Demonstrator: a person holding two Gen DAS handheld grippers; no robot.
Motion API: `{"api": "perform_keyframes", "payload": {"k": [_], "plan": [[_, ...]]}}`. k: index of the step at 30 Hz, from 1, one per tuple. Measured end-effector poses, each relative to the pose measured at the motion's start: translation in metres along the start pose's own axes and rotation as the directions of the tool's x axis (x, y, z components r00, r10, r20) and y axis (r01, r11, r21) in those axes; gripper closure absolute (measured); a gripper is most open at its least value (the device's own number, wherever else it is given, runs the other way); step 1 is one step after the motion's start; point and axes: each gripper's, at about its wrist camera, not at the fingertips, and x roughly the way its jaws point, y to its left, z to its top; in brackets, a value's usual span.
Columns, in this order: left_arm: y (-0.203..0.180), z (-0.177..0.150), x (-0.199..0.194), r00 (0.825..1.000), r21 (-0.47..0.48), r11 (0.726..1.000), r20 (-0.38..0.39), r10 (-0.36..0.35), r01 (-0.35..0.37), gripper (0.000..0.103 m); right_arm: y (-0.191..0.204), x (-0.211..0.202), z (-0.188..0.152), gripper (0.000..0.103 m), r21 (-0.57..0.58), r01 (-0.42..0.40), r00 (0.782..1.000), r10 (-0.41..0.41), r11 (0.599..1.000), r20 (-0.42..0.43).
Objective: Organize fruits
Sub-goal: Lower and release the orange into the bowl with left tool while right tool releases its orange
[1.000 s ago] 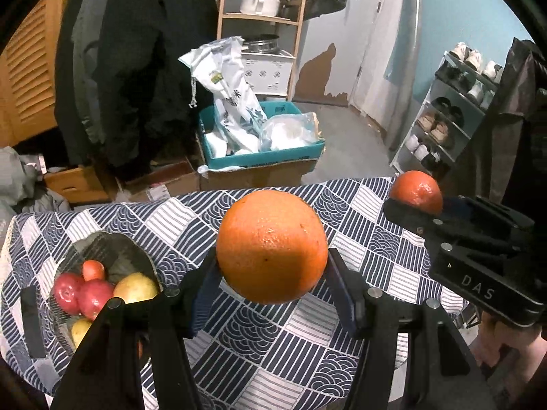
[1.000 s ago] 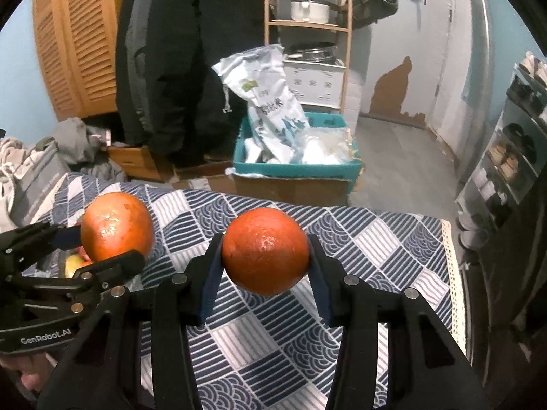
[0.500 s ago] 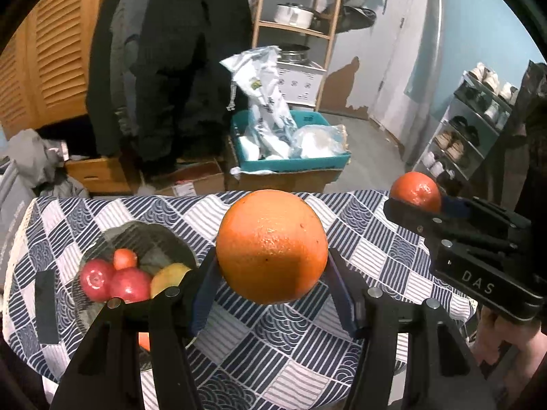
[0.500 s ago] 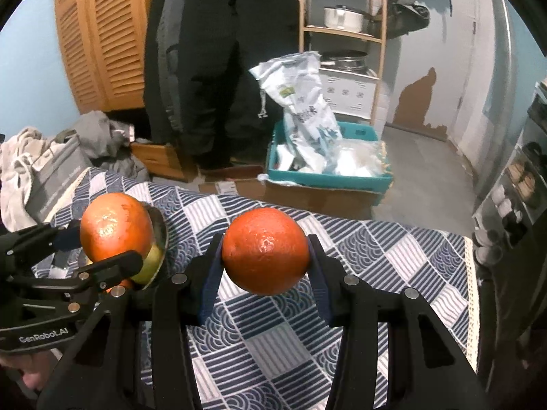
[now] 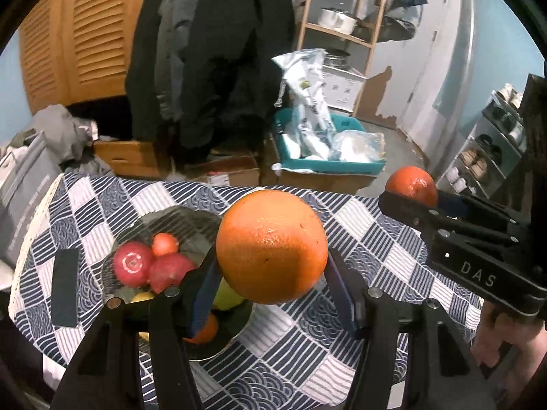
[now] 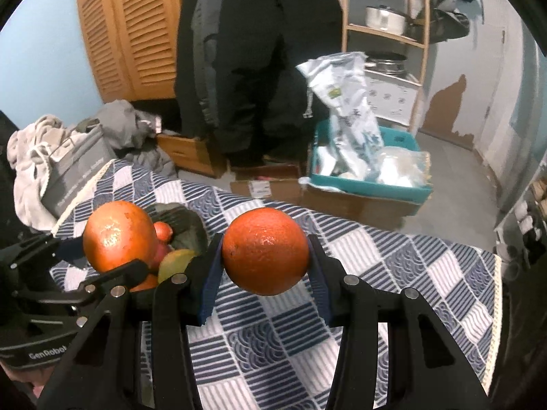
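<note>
My left gripper (image 5: pixel 271 273) is shut on a large orange (image 5: pixel 271 246) and holds it above the table, just right of a dark glass bowl (image 5: pixel 184 218). The bowl holds red apples (image 5: pixel 133 268), a yellow fruit and a small orange (image 5: pixel 205 331). My right gripper (image 6: pixel 265 266) is shut on a second orange (image 6: pixel 266 251) above the table's middle. In the right wrist view the left gripper's orange (image 6: pixel 118 241) hangs over the bowl (image 6: pixel 191 229). In the left wrist view the right gripper's orange (image 5: pixel 412 186) shows at right.
The table wears a blue-and-white patterned cloth (image 5: pixel 342 358). A dark flat rectangle (image 5: pixel 65 287) lies on it left of the bowl. Beyond the table's far edge stand a teal bin with bags (image 5: pixel 324 143), cardboard boxes, hanging coats, a wooden shelf and a shoe rack (image 5: pixel 495 147).
Both grippers, each still holding its orange, have moved left toward the bowl. The bowl now lies directly under and beside the left gripper's orange.
</note>
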Motion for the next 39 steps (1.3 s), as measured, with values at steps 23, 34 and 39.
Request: {"api": "perform_keyframes", "payload": {"k": [23, 34, 39], "plan": [[0.098, -0.029, 0.039, 0.982, -0.161, 0.973, -0.119, 0.147, -0.165, 0.041, 0.071, 0.102, 0.006, 0.057, -0.078, -0.112, 0.985, 0.1, 0.991, -0.142], [0.126, -0.048, 0.066, 0.966, -0.22, 0.955, -0.209, 0.151, -0.197, 0.041, 0.094, 0.152, -0.008, 0.057, -0.067, -0.191, 0.953, 0.169, 0.979, -0.253], [0.128, -0.054, 0.076, 0.96, -0.225, 0.955, -0.243, 0.139, -0.195, 0.041, 0.098, 0.165, -0.014, 0.057, -0.059, -0.213, 0.94, 0.188, 0.975, -0.285]]}}
